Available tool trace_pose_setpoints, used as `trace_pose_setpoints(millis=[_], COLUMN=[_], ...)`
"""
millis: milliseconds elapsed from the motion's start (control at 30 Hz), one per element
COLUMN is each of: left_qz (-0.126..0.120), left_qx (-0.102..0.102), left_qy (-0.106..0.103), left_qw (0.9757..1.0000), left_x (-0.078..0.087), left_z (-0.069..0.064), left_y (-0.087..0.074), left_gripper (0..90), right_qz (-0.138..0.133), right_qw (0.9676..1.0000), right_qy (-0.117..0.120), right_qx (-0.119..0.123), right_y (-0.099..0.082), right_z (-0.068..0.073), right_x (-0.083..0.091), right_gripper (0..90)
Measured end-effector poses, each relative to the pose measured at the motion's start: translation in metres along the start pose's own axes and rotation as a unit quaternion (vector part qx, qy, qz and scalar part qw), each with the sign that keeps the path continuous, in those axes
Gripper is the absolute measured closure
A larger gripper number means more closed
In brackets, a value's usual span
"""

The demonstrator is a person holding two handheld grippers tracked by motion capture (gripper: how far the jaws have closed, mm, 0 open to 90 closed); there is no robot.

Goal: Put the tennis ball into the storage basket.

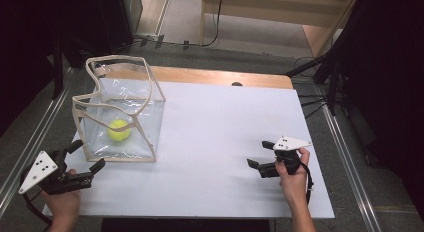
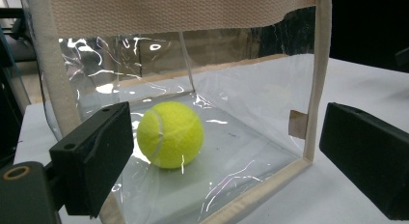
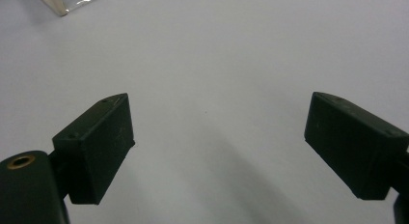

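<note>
Nearest to us, our left gripper (image 1: pixel 89 157) sits at the near left corner of the white table (image 1: pixel 225 137) with its jaws spread wide and nothing between them, aimed at the clear bag (image 1: pixel 120 112); our right gripper (image 1: pixel 260 154) hovers over bare table at the near right, jaws likewise apart and empty. Farther back on the left, the bag stands upright with its cream-trimmed mouth open upward. The tennis ball (image 1: pixel 119 130) rests on the bag's floor, behind the clear front wall.
</note>
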State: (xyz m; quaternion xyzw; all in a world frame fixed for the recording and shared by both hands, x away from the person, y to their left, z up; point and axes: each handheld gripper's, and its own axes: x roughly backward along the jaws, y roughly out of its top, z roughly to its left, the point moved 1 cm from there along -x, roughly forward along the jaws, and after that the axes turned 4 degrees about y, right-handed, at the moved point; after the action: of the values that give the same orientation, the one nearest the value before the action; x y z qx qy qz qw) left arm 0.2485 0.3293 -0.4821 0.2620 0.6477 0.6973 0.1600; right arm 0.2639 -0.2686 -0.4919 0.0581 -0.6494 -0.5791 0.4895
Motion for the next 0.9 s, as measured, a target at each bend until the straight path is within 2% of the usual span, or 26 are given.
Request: trace_pose_setpoints(millis=[500,767,900], left_qz=[0.001,0.0,0.001], left_qx=[-0.001,0.0,-0.002], left_qy=[0.0,0.0,0.0], left_qw=[1.0,1.0,1.0], left_x=[0.0,0.0,0.0], left_z=[0.0,0.0,0.0], left_y=[0.0,0.0,0.0], left_gripper=[5.3,5.4,5.4], right_qz=[-0.023,-0.05,-0.07], right_qw=[0.9988,0.9968,0.9945], right_qy=[-0.032,-0.048,-0.06], right_qx=[-0.03,-0.041,-0.051], right_y=[-0.027,-0.036,-0.04], right_z=[-0.012,-0.018,-0.019], right_x=[0.023,0.034,0.041], right_gripper=[9.0,9.0,9.0])
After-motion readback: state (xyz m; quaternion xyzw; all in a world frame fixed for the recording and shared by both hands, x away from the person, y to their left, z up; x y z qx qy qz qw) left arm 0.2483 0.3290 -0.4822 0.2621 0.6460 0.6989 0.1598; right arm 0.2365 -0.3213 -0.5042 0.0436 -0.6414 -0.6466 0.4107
